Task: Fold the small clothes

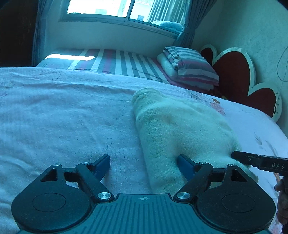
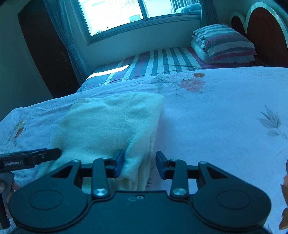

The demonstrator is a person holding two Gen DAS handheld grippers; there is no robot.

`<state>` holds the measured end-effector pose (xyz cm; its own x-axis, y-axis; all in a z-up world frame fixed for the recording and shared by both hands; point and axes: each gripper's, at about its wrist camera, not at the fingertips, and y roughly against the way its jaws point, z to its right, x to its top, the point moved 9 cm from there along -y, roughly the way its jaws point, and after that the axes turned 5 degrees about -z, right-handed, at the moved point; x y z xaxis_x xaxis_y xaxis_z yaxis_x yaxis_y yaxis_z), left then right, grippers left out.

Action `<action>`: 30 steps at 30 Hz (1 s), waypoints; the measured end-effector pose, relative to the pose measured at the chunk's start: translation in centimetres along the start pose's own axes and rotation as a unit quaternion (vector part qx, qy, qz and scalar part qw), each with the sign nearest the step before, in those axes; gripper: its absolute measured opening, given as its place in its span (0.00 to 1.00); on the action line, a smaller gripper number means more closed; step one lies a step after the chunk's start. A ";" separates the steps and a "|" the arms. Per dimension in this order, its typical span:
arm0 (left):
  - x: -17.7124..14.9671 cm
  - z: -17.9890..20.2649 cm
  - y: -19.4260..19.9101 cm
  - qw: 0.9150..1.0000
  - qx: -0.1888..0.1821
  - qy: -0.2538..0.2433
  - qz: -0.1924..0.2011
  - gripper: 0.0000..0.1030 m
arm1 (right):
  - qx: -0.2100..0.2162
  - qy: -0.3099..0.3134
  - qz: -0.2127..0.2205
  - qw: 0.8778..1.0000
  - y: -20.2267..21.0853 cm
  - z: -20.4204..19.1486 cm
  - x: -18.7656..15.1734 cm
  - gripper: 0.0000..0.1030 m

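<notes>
A cream knitted garment [image 1: 176,129] [image 2: 111,122] lies folded into a thick pad on the pale pink bedspread [image 1: 63,117] [image 2: 216,117]. My left gripper [image 1: 144,163] stands open and wide over its near left edge; the right finger [image 1: 183,163] rests on the knit and the left finger [image 1: 104,163] is over bare bedspread. My right gripper [image 2: 140,162] is open at the garment's near right corner. Its left pad [image 2: 119,161] touches the fabric, while the right pad [image 2: 160,162] stands apart from it. Each gripper's tip shows in the other's view, beside the garment.
A folded striped quilt [image 1: 190,66] [image 2: 223,43] sits on the striped sheet [image 1: 118,63] by the red heart-shaped headboard [image 1: 234,75]. A window [image 2: 115,12] with curtains is beyond the bed and a dark wardrobe [image 2: 46,54] stands at the left. A hand [image 1: 281,199] holds the right gripper.
</notes>
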<state>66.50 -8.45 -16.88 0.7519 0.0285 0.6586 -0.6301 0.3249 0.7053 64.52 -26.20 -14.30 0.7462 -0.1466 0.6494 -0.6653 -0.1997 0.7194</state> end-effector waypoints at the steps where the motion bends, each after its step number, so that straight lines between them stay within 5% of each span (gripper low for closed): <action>1: 0.0 0.2 0.7 1.000 0.000 -0.006 0.005 0.79 | -0.001 -0.001 0.005 1.000 0.8 -0.1 0.2 0.36; 4: -0.9 1.2 3.0 0.999 -0.006 -0.028 0.013 0.79 | 0.004 0.018 0.021 1.000 3.7 -1.1 -0.3 0.36; 12: -6.3 2.2 4.5 0.999 -0.011 -0.039 -0.021 0.79 | -0.006 0.031 -0.051 0.998 4.0 -2.1 -6.7 0.36; 19: -7.8 2.9 6.1 0.998 -0.007 -0.052 -0.021 0.79 | 0.009 0.007 -0.030 0.999 5.9 -2.1 -7.1 0.36; 22: -8.5 3.0 6.1 0.998 0.001 -0.060 -0.026 0.79 | -0.001 0.005 -0.052 0.999 5.2 -1.3 -8.5 0.37; 30: -7.1 2.4 7.1 0.998 -0.008 -0.060 -0.015 0.79 | 0.057 -0.059 0.016 0.996 7.9 0.0 -6.4 0.40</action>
<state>56.22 -8.58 -15.98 0.7414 -0.0938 0.6644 -0.6039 0.3383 0.7217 54.51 -26.79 -12.80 0.7268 -0.2668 0.6330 -0.6867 -0.3007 0.6618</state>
